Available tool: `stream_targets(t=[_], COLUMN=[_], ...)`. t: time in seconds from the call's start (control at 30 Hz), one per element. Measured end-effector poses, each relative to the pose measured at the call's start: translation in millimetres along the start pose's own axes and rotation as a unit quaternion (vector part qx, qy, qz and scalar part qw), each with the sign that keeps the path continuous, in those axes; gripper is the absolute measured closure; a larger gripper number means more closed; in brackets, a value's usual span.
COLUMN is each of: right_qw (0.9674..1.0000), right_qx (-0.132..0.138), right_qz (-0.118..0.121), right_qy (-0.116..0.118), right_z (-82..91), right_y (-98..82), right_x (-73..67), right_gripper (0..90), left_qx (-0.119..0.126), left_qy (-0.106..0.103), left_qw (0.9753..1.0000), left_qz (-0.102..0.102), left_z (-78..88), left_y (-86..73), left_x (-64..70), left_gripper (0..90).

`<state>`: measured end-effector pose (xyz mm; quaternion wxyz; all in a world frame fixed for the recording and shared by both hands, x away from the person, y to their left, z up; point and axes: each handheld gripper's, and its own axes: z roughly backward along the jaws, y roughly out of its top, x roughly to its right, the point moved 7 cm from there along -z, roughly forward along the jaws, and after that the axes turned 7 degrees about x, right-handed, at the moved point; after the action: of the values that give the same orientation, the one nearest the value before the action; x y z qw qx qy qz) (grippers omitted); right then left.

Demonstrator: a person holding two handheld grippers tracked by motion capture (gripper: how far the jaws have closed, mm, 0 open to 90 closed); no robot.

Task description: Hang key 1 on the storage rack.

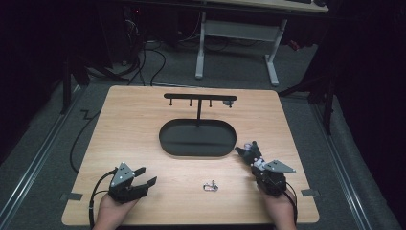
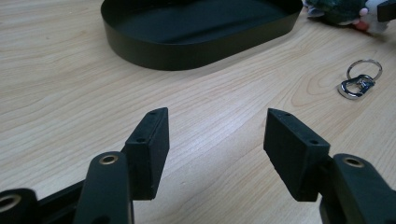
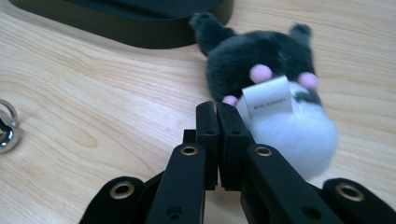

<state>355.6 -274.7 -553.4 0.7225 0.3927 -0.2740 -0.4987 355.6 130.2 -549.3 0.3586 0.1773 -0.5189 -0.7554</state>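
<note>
A small grey and white plush toy (image 1: pixel 248 151) with pink spots and a white label (image 3: pixel 267 99) lies on the wooden table (image 1: pixel 143 120), just right of the black oval tray (image 1: pixel 165 140). My right gripper (image 1: pixel 256 163) is shut, and its fingertips (image 3: pixel 217 106) rest against the near side of the plush (image 3: pixel 266 56); I see nothing between the pads. A silver key ring with a clip (image 1: pixel 210 186) lies near the table's front edge. My left gripper (image 1: pixel 148 176) sits open and empty at the front left, its pads (image 2: pixel 149 140) far apart above bare wood.
A black stand (image 1: pixel 198 97) with a crossbar and small hooks rises from the tray's far side. The tray wall (image 2: pixel 187 51) is ahead of the left gripper, with the key ring (image 2: pixel 357 84) to its right. A white desk frame (image 1: pixel 239 33) stands on the floor beyond.
</note>
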Motion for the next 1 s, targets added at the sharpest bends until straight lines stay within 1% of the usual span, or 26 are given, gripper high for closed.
stream_targets(t=[0.17, 0.2, 0.27, 0.3, 0.43, 0.5, 0.6, 0.7, 0.73, 0.77, 0.83, 0.9, 0.97, 1.0], right_qw=[1.0000, 1.0000, 0.9999, 0.9999, 0.9998, 0.9997, 0.9995, 0.9993, 0.9993, 0.9992, 0.9989, 0.9989, 0.9987, 0.9987], right_qx=[0.000, 0.001, 0.000, 0.000, 0.000, -0.001, -0.004, -0.007, -0.009, -0.011, -0.014, -0.017, -0.028, -0.033], right_qz=[-0.007, -0.006, -0.004, -0.003, -0.006, -0.009, -0.012, -0.013, -0.012, -0.016, -0.024, -0.026, -0.028, -0.030], right_qy=[-0.001, 0.008, 0.010, 0.015, 0.018, 0.021, 0.030, 0.034, 0.034, 0.035, 0.037, 0.035, 0.031, 0.025], right_z=[4.1, 5.7, 6.4, 7.8, 10.5, 12.6, 15.9, 19.5, 20.5, 21.8, 24.8, 26.7, 28.0, 28.9], right_y=[-3.5, -4.8, -5.3, -6.3, -7.6, -8.4, -11.0, -13.8, -14.4, -15.0, -15.1, -15.1, -15.5, -16.1], right_x=[2.7, 0.7, 0.1, -1.1, -1.4, -1.3, -1.8, -1.8, -1.2, -0.6, 0.4, 1.3, 2.8, 3.5], right_gripper=[87.9, 85.8, 85.2, 83.8, 81.6, 79.7, 76.0, 73.5, 72.8, 71.9, 70.6, 69.3, 66.9, 66.9], left_qx=[-0.001, -0.001, 0.000, -0.001, 0.000, 0.001, -0.003, -0.010, -0.013, -0.014, -0.009, -0.006, -0.008, -0.009], left_qy=[-0.004, -0.005, -0.006, -0.007, -0.008, -0.008, -0.003, 0.003, 0.004, 0.004, 0.003, 0.004, 0.007, 0.007], left_qw=[1.0000, 1.0000, 1.0000, 0.9999, 0.9999, 0.9999, 0.9997, 0.9995, 0.9994, 0.9995, 0.9998, 0.9997, 0.9995, 0.9995], left_qz=[-0.004, -0.005, -0.006, -0.008, -0.012, -0.012, -0.023, -0.031, -0.032, -0.028, -0.020, -0.024, -0.029, -0.029], left_z=[-4.6, -5.5, -7.4, -8.1, -9.6, -8.8, -4.9, -1.1, -0.7, -0.7, -0.9, -1.5, -2.4, -2.8], left_y=[2.0, 2.4, 3.2, 3.4, 5.2, 6.4, 7.4, 1.5, -0.9, -1.9, -0.7, -0.2, -1.7, -2.0], left_x=[2.3, 2.8, 3.6, 3.9, 5.4, 6.2, 6.1, 3.7, 2.7, 1.8, 1.0, 1.1, 1.1, 1.0], left_gripper=[41.4, 41.4, 41.5, 41.5, 41.6, 41.6, 40.6, 39.8, 39.9, 40.2, 40.1, 39.6, 38.9, 38.5])
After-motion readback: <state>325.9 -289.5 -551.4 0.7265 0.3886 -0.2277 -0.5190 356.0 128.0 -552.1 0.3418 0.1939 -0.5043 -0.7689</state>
